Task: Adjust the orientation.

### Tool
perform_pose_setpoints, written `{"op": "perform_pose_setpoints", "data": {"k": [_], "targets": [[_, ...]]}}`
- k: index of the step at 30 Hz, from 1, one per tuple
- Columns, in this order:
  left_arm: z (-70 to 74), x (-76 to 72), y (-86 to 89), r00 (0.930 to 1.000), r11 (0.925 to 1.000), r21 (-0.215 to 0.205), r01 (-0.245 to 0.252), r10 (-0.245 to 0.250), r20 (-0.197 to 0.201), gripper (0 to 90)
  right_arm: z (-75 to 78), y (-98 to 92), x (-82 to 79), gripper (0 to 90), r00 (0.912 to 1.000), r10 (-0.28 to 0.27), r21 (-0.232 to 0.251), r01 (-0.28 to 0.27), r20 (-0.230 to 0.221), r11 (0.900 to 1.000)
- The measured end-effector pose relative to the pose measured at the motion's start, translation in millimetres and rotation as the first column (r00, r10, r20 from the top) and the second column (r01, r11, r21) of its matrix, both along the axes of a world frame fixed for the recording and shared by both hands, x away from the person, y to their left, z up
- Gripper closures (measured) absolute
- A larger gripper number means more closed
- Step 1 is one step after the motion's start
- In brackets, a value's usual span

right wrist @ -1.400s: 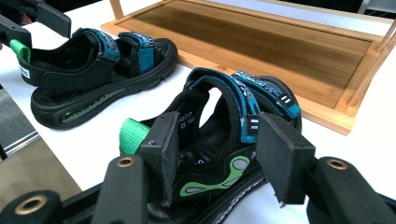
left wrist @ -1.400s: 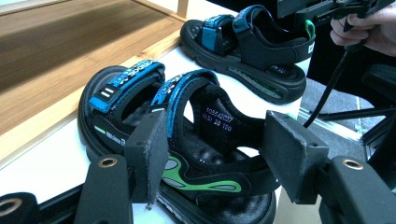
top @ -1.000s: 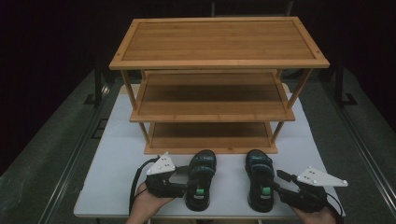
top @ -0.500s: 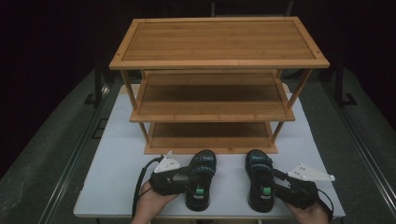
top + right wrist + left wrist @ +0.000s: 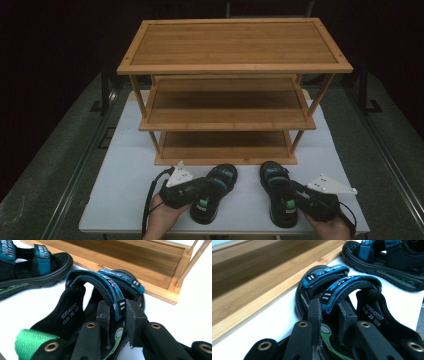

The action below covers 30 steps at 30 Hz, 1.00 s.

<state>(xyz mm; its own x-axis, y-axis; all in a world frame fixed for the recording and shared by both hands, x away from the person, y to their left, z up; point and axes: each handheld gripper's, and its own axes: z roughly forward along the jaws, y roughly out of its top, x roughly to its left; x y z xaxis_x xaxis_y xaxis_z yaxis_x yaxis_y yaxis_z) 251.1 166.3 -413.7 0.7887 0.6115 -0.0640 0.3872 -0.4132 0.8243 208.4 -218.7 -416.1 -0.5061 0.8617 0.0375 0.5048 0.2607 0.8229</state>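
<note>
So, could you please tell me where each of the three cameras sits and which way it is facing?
High view: above the person's side of the white table, looking forward and down at the wooden rack; both hands and grippers show at the bottom.
Left gripper view: rides the left gripper, looking along its jaws, which pinch the left sandal's blue strap.
Right gripper view: rides the right gripper, its jaws around the right sandal's strap tip.
Shared: both gripper views show both sandals and the rack's bottom shelf.
</note>
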Motion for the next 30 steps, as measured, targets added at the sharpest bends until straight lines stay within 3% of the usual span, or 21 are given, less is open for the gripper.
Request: {"op": "perform_pose_setpoints", "data": {"k": [4,18,30], "targets": [[-2.4,-1.1,2.0,0.9999,0.9998,-0.018,-0.008,0.008,0.012,78.0,-0.3,-0.3,-0.8,78.0,0.9996,-0.011,-0.017,0.012,0.025,1.0],[-5.7,-4.6,18.3,0.9991,0.9964,-0.077,-0.035,0.037,0.021,78.6,3.6,2.9,-5.2,79.6,0.9983,-0.003,-0.008,0.003,0.058,1.0],[3.7,-3.1,27.0,0.9975,0.9926,-0.11,-0.051,0.056,0.042,78.6,11.9,4.7,-5.2,79.6,0.9965,0.013,0.017,-0.015,0.082,1.0]]}}
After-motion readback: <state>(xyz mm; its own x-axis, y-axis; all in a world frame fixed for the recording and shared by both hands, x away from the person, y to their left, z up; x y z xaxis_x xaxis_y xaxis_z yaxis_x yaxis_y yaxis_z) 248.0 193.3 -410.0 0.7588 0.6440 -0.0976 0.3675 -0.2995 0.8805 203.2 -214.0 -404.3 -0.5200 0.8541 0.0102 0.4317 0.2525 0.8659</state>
